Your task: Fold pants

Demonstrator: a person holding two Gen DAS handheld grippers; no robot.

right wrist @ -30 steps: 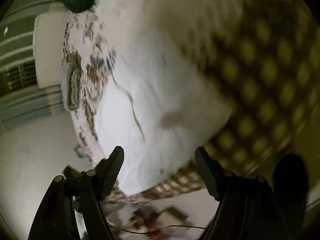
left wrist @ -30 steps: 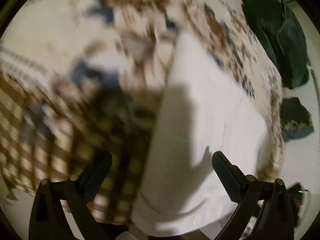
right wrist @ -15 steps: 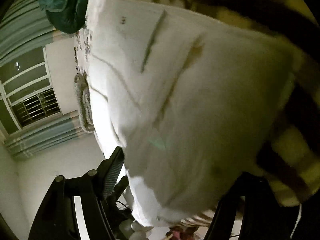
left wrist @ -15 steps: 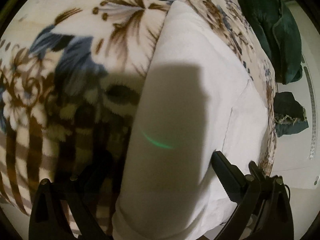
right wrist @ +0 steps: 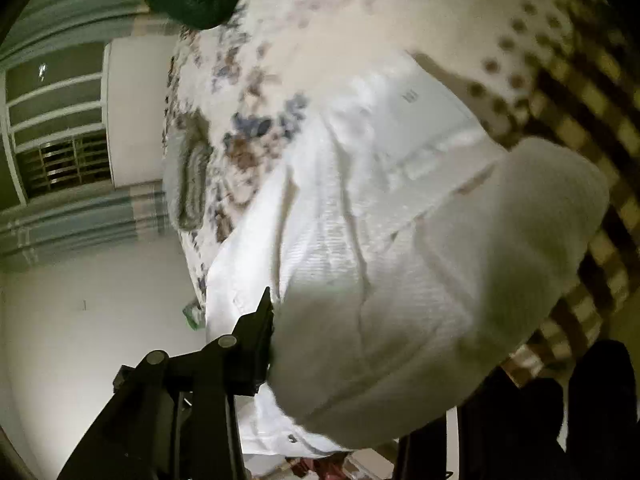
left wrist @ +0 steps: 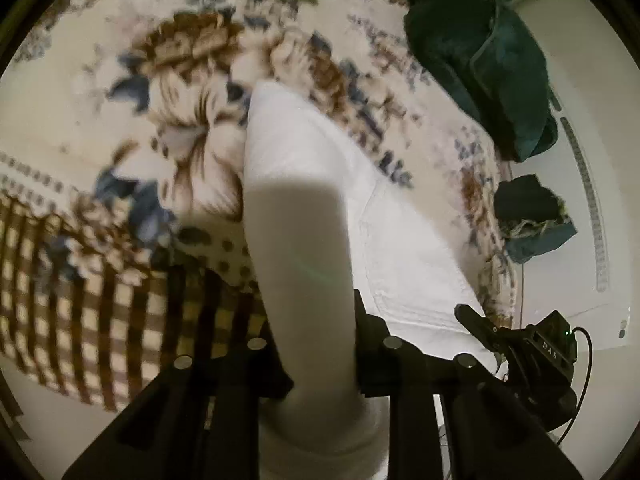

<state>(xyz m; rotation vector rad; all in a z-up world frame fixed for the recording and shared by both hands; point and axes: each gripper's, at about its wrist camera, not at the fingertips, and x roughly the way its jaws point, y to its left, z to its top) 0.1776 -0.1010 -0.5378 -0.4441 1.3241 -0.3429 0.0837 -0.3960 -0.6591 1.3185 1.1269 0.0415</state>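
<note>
- Left wrist view: the left gripper (left wrist: 316, 344), wide open half a second ago, has now drawn its fingers in tight on a fold of the white pants (left wrist: 304, 184), and the cloth rises in a ridge between them
- The rest of the pants lies along the floral bedspread (left wrist: 132, 148), running away toward the dark green garment (left wrist: 480, 60) at the far edge; a second dark bundle (left wrist: 528, 216) sits well apart by the wall
- Right wrist view: the right gripper (right wrist: 360, 344) was spread over the waistband area before; now a thick bunch of fabric fills it, one finger pressed to the cloth, the other hidden, so it looks clamped on the pants
- The right gripper also shows in the left view, just beside the pants' edge
- My reading: both ends are now gripped, so the grasp is made and lifting the near end over for the fold comes next
</note>
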